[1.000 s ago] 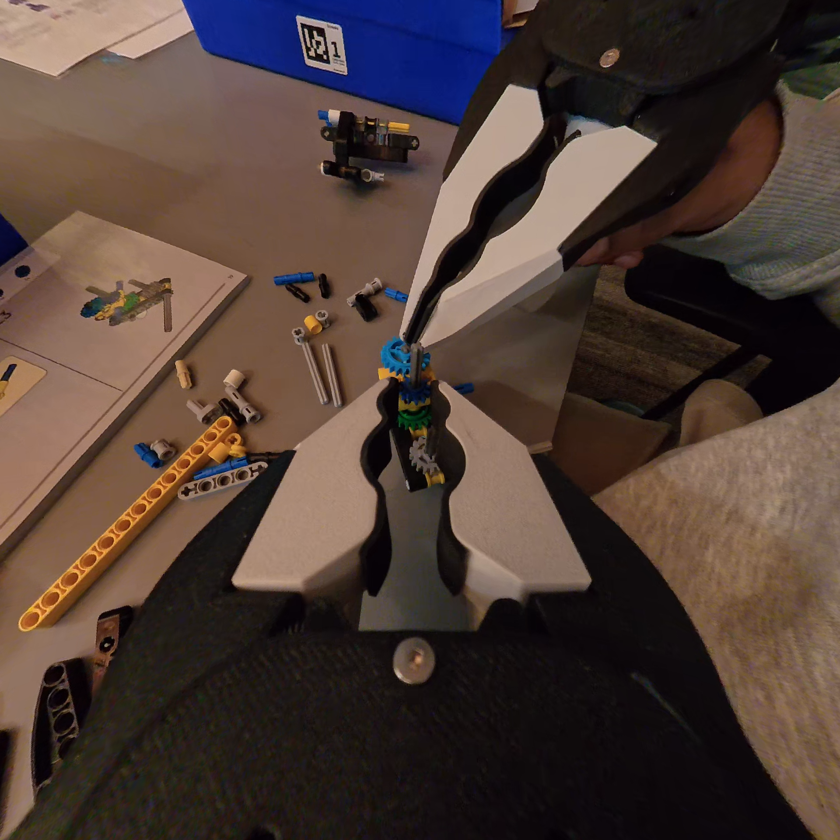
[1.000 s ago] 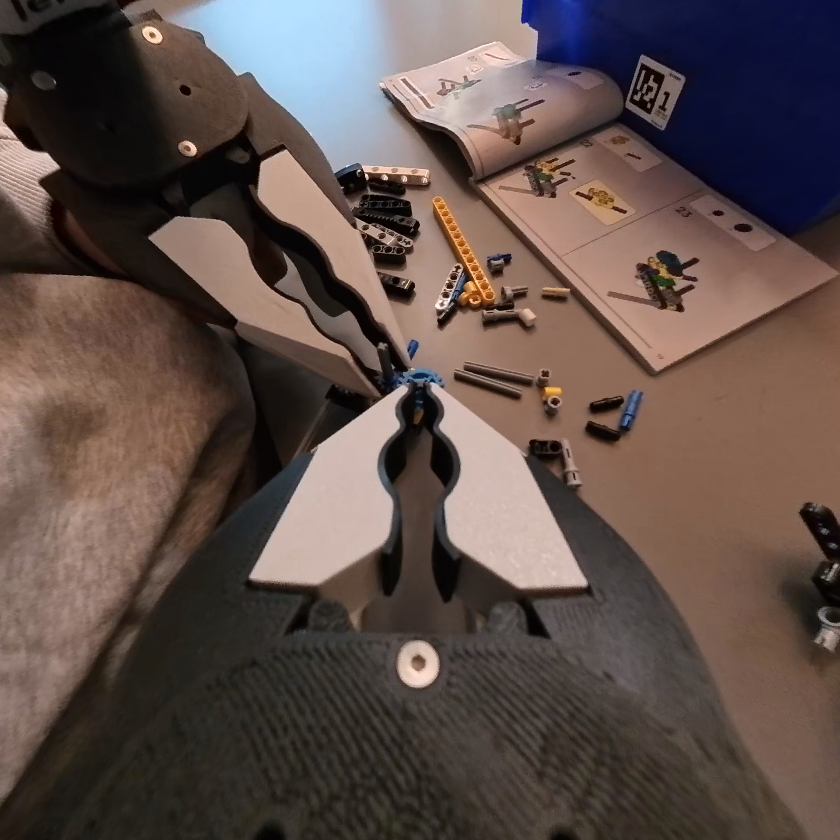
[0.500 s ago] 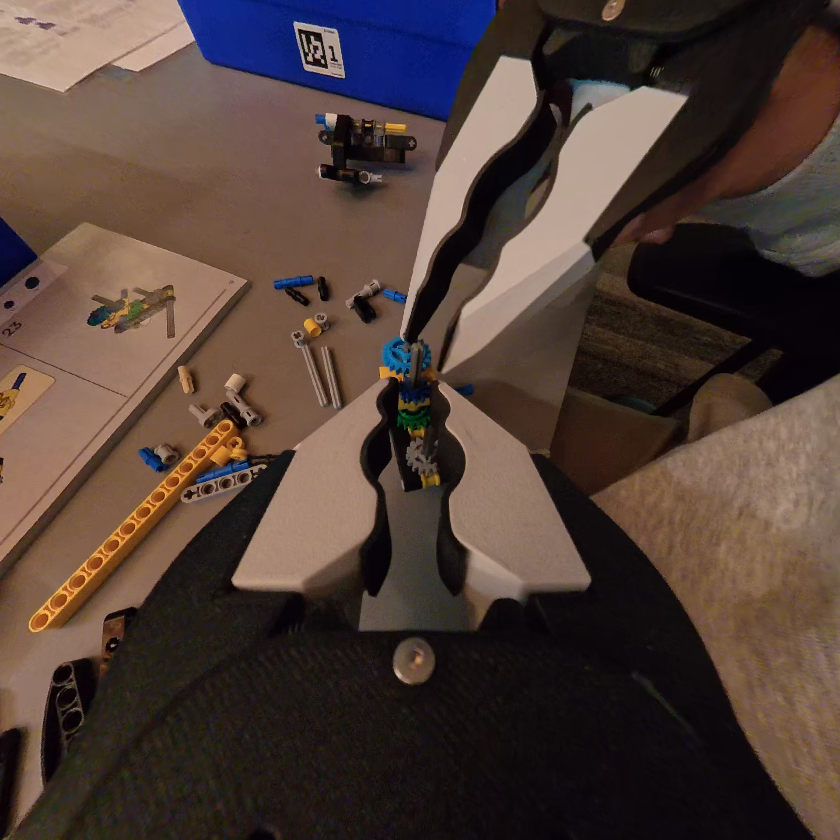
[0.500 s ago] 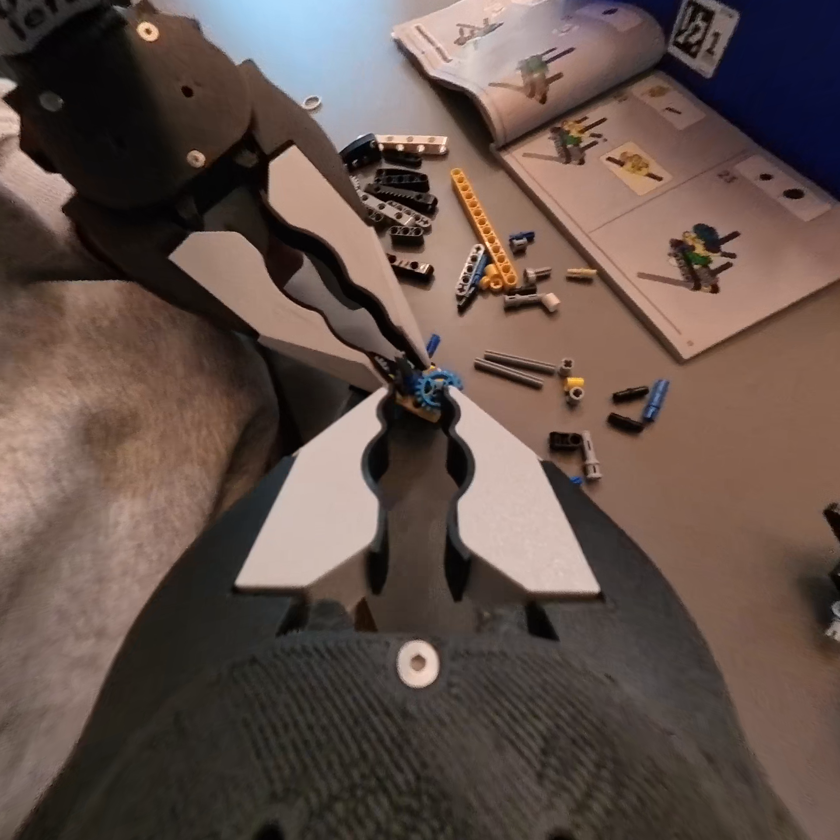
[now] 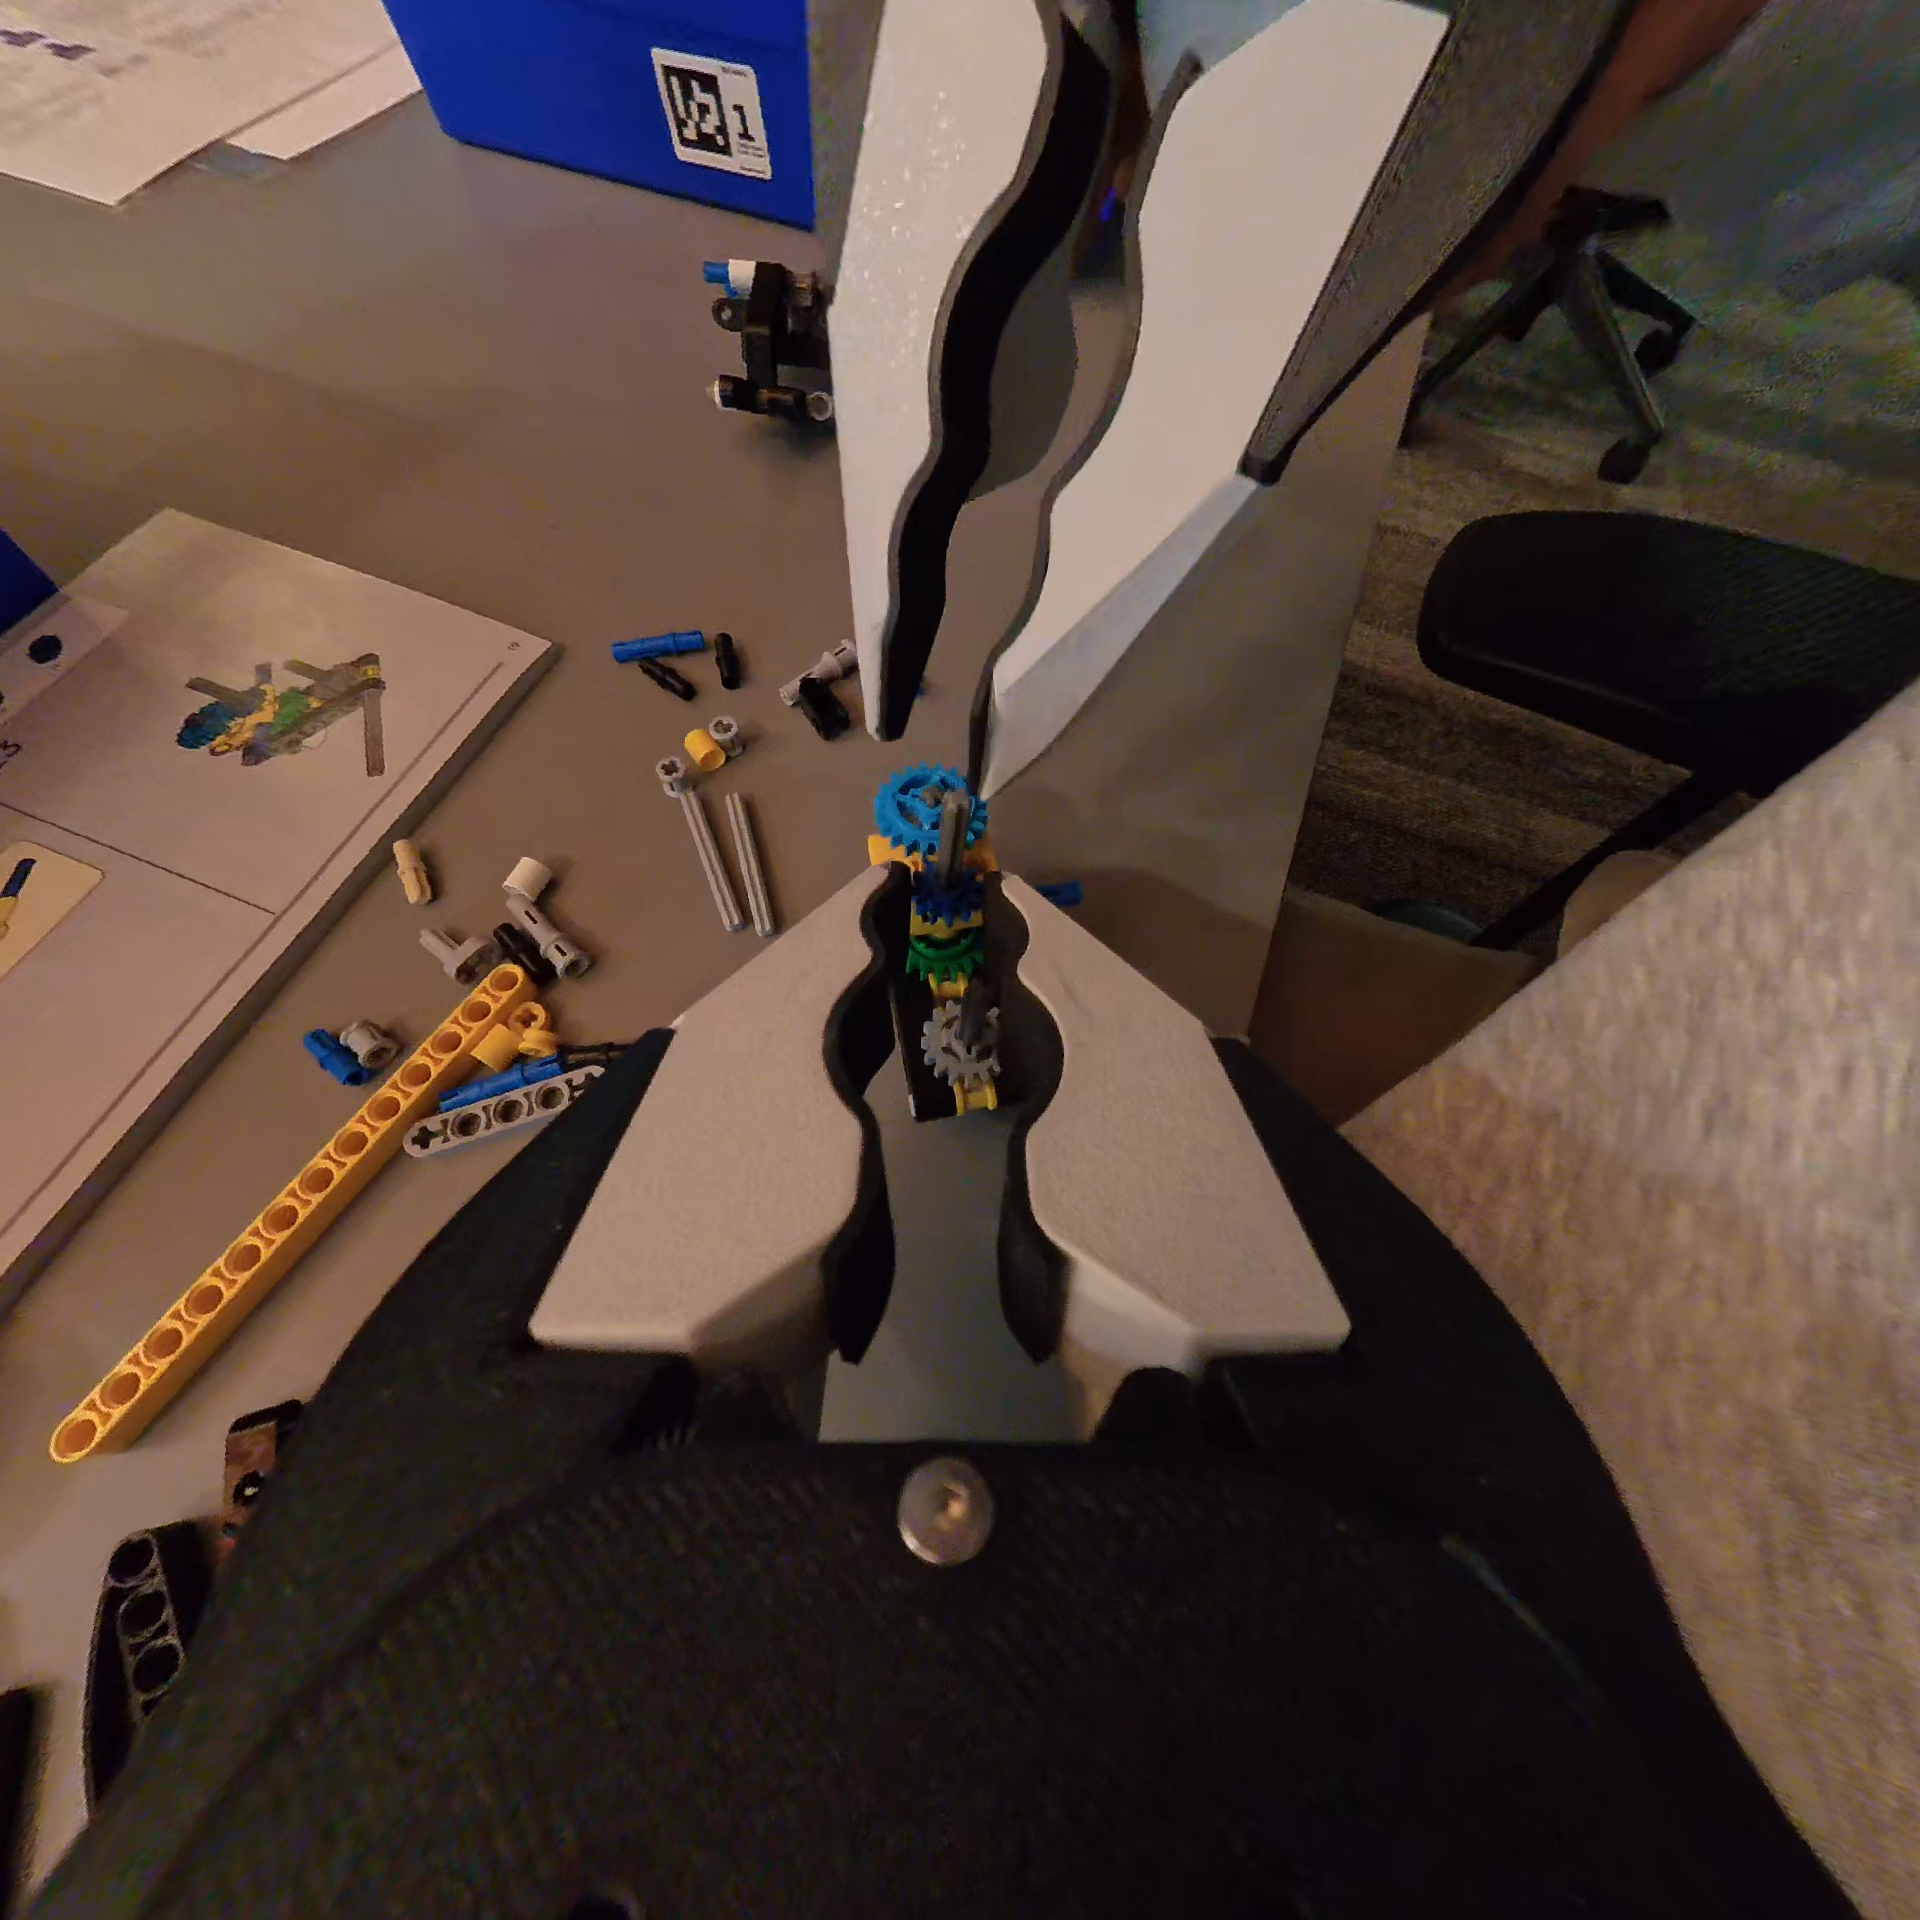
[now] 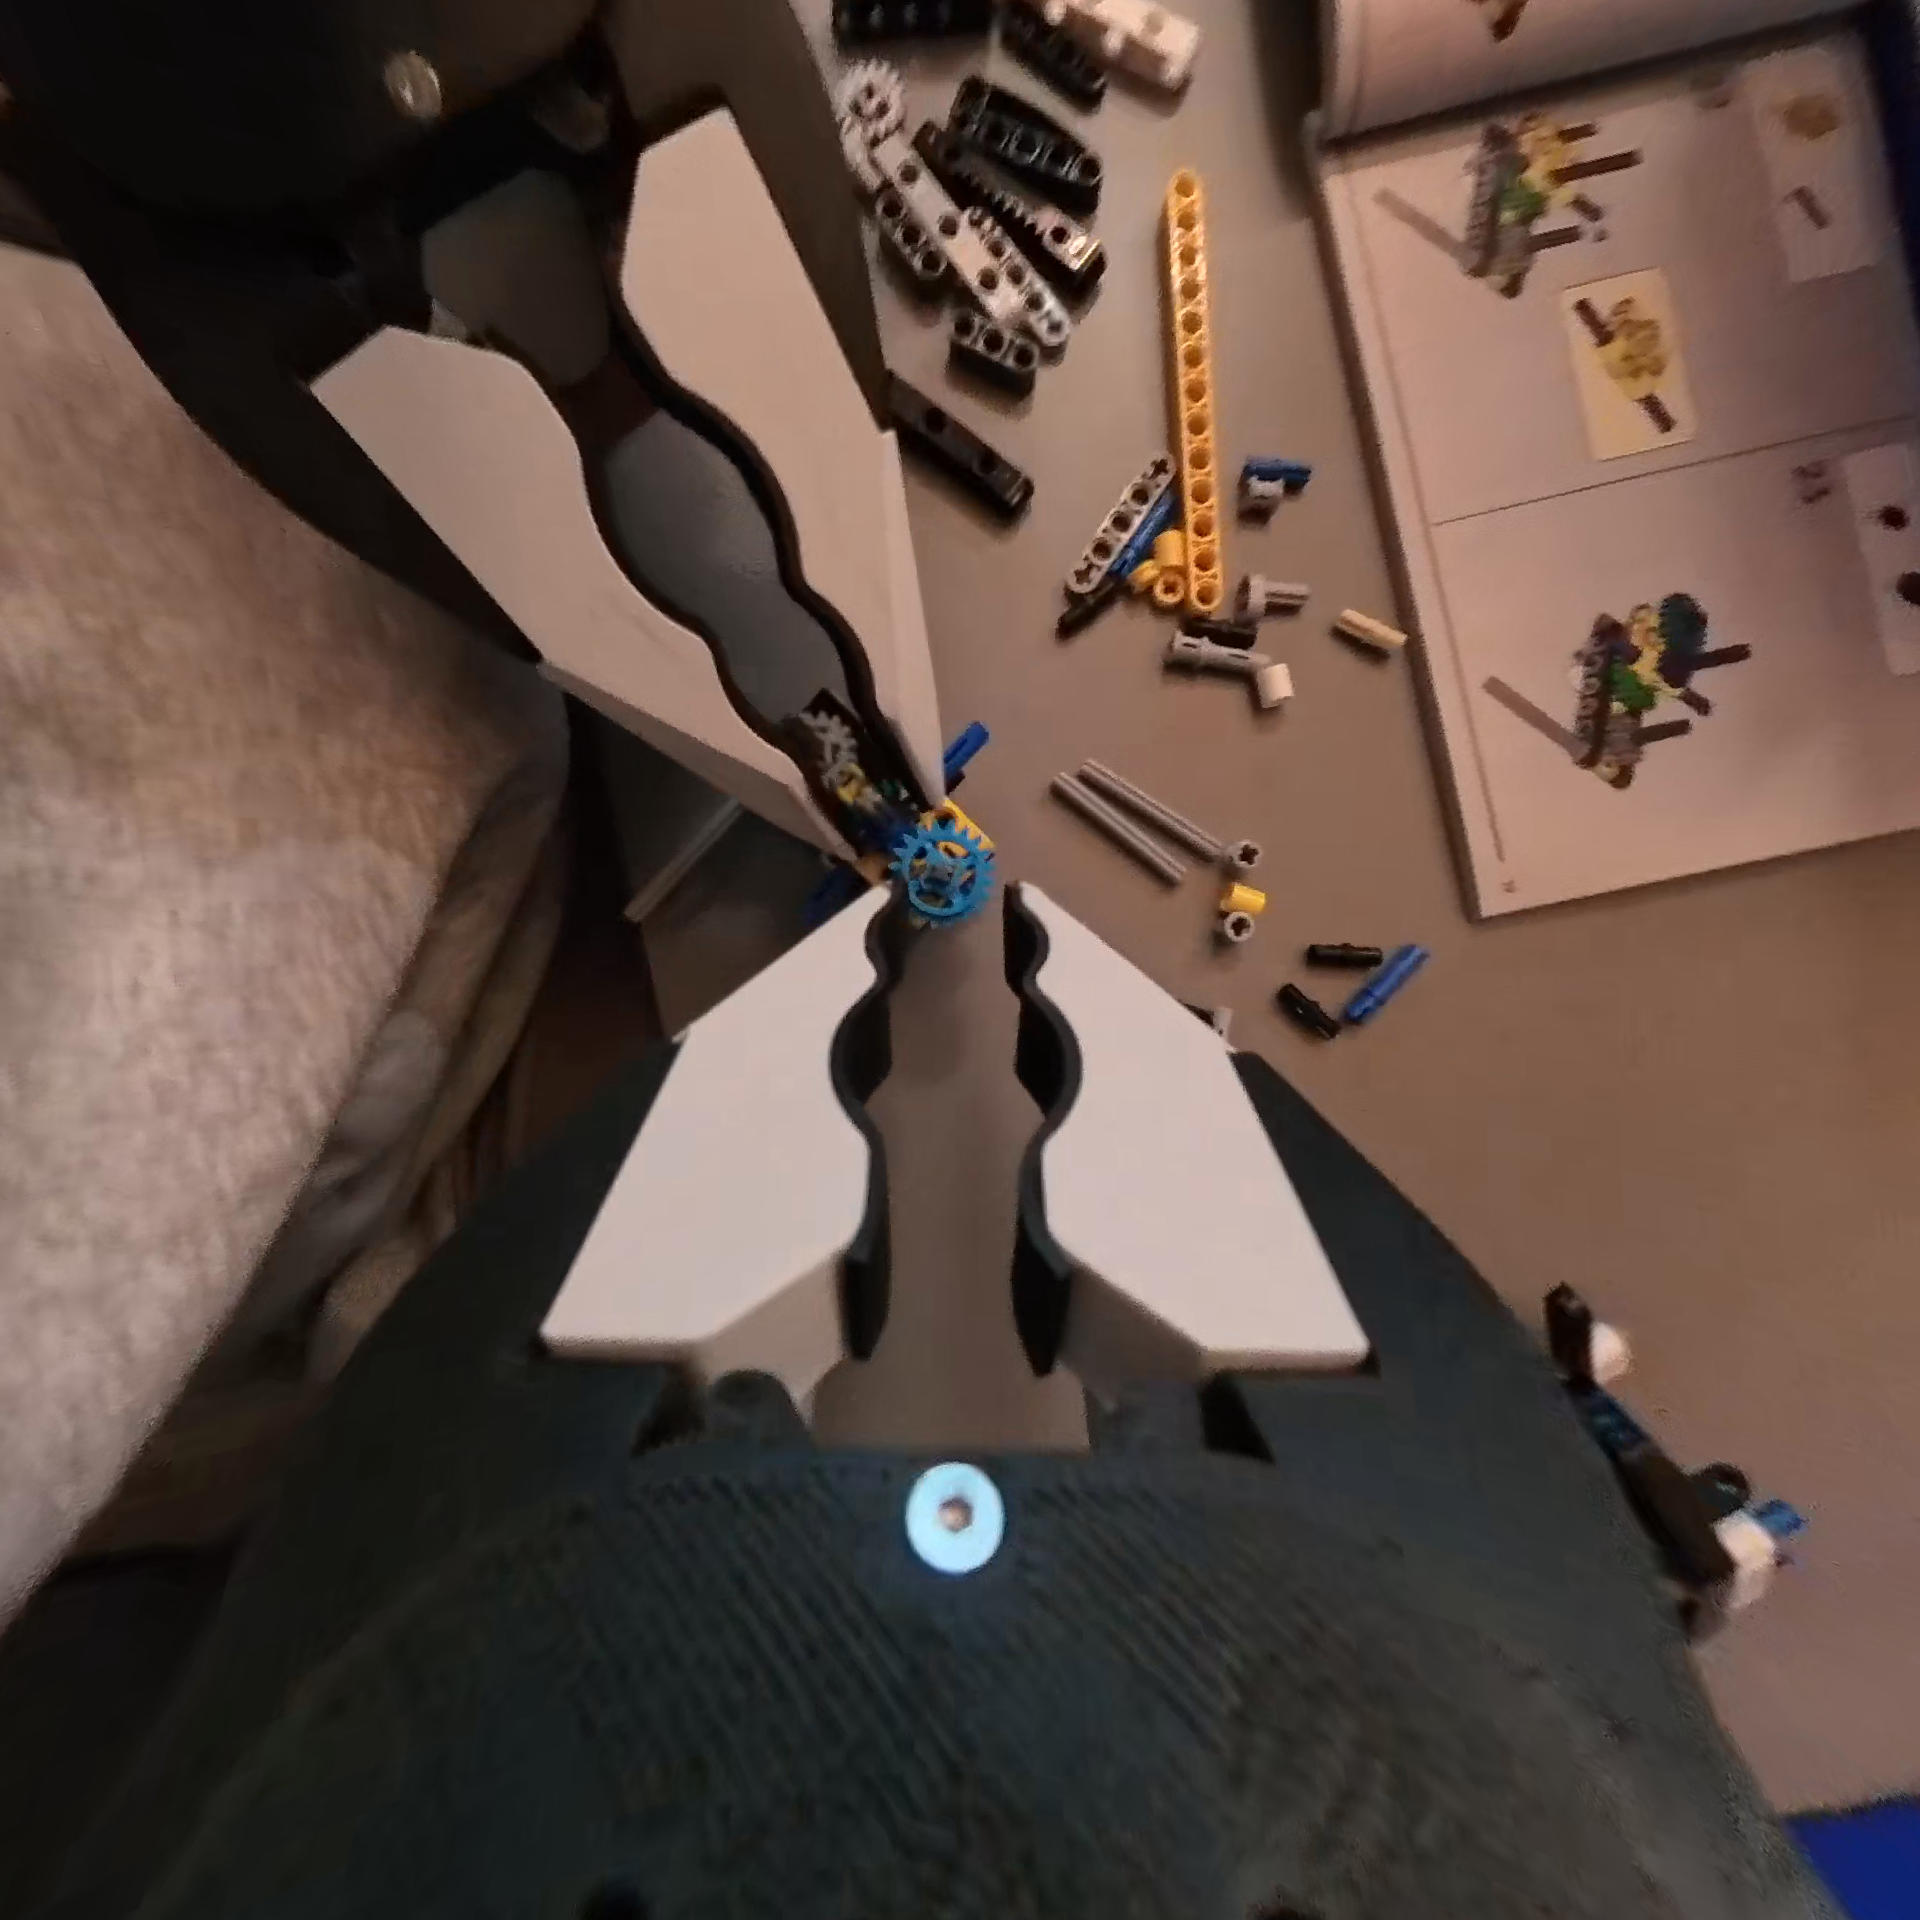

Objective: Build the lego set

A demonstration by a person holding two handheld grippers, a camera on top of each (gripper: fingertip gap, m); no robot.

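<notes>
Left wrist view: looking down along own fingers (image 5: 748, 1122), close over table (image 5: 312, 343), facing blue bin (image 5: 582, 94). Right wrist view: looking steeply down along own fingers (image 6: 1164, 1164), facing booklet (image 6: 1662, 436). Sharing: gear assembly (image 5: 940, 935) (image 6: 940, 868), yellow beam (image 5: 301, 1216) (image 6: 1195, 374), loose parts, each other's gripper.

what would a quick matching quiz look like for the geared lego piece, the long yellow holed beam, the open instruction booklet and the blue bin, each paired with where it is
Things:
1. small multicoloured geared lego assembly
2. long yellow plastic beam with holes
3. open paper instruction booklet
4. blue plastic bin with a white tag

Places:
A. at the far end of the table
B. flat on the table, beside the yellow beam
C. clamped between the fingers of the left gripper
D. on the table among loose small pins and connectors

Pairs: 1-C, 2-D, 3-B, 4-A
</notes>
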